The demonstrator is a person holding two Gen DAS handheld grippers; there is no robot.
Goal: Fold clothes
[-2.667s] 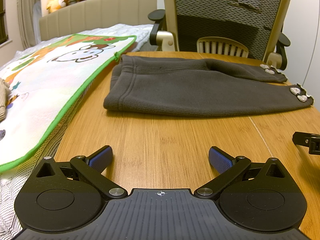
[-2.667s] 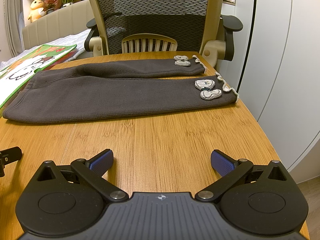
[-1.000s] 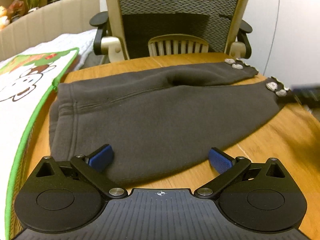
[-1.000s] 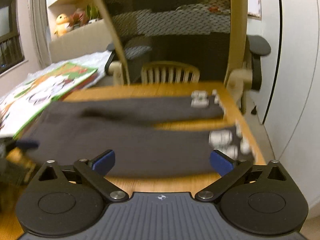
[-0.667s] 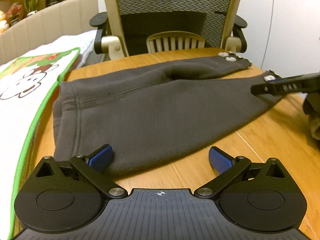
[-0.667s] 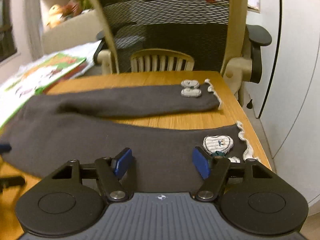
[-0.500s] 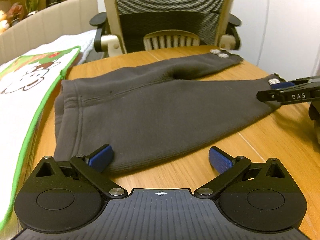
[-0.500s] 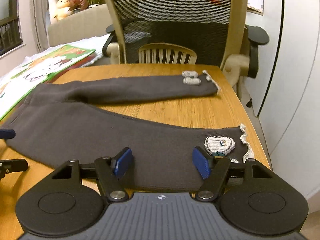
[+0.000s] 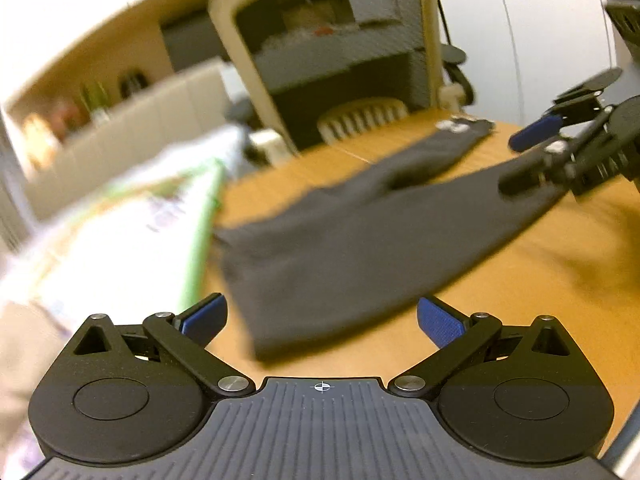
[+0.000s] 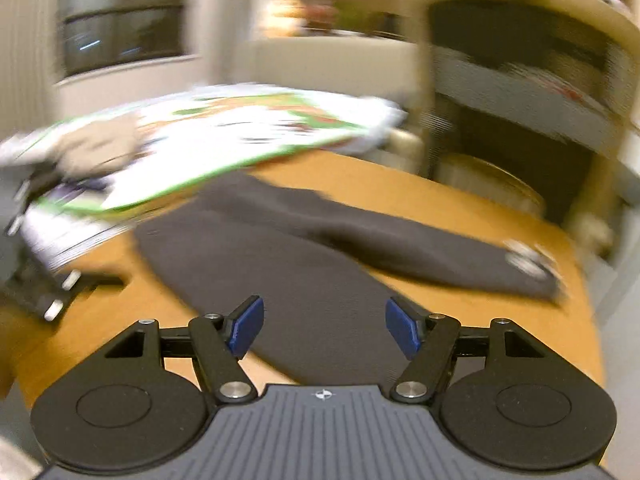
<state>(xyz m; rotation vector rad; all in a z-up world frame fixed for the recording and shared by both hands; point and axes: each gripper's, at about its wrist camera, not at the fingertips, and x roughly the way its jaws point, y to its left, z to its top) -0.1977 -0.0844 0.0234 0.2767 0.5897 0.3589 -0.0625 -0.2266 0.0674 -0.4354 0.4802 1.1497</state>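
Right wrist view: dark sweatpants (image 10: 280,276) lie flat on the tabletop (image 10: 460,208); right tool (image 10: 322,327) and left tool (image 9: 320,320) gape, gripping nothing. Grasp comes next—clamp hem and waistband.

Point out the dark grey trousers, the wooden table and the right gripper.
dark grey trousers (image 9: 360,248), left wrist view, on the seat panel.
wooden table (image 9: 540,280), left wrist view, on bare wood.
right gripper (image 10: 324,328), right wrist view, between its fingertips.

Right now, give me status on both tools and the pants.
Left tool open, empty, at the waist end. Right tool open over the near leg, pads not gripping. Dark grey pants flat on the wooden table, unfolded. Nothing in the way.
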